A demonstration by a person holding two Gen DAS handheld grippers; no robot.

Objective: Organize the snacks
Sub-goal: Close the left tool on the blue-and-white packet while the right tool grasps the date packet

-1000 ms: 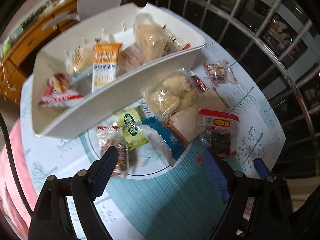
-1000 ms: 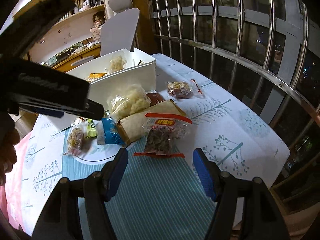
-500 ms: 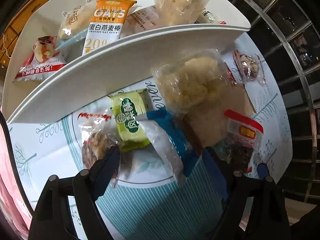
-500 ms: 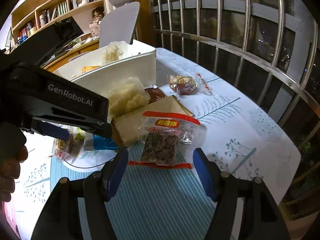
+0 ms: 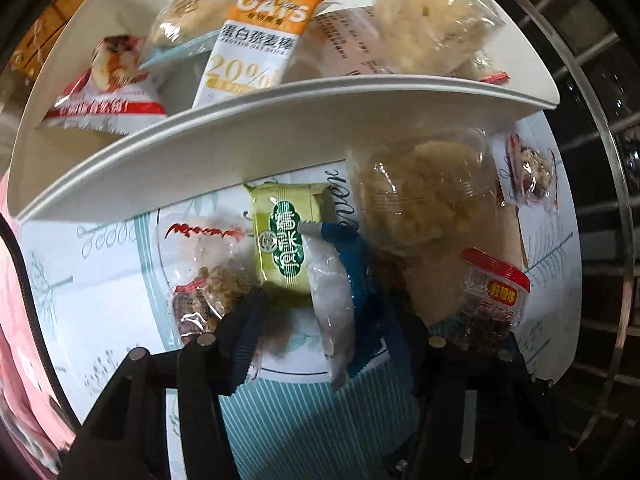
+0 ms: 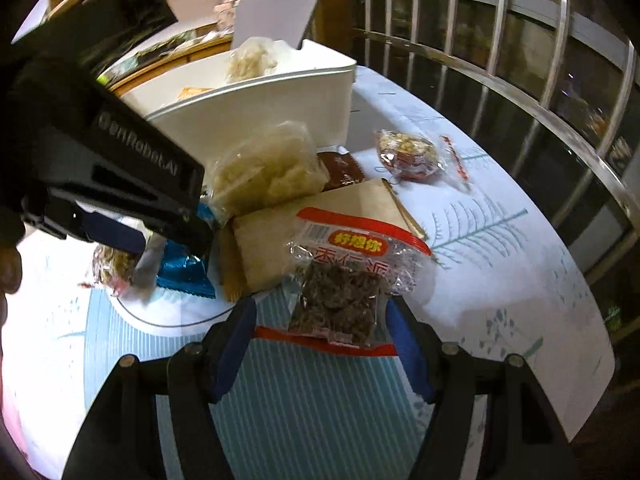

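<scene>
My left gripper (image 5: 328, 320) is open, low over a blue and clear snack packet (image 5: 340, 280) with a green packet (image 5: 286, 240) just beyond; its fingers flank both. My right gripper (image 6: 320, 320) is open, its fingers on either side of the lower end of a red-trimmed dark snack bag (image 6: 344, 280), also in the left wrist view (image 5: 492, 300). A white bin (image 5: 240, 148) behind holds an orange oats bar (image 5: 256, 44) and several other snacks. A puffed rice bag (image 6: 268, 168) lies on a brown paper bag (image 6: 312, 224).
A nut packet (image 6: 408, 152) lies far right on the tablecloth. Another nut packet (image 5: 204, 280) lies left of the green one. The left gripper body (image 6: 112, 160) fills the right wrist view's left side. A metal window grille (image 6: 520, 60) runs behind the table edge.
My left gripper moved down and forward onto the blue and green packets. My right gripper moved forward until its fingers came alongside the dark snack bag.
</scene>
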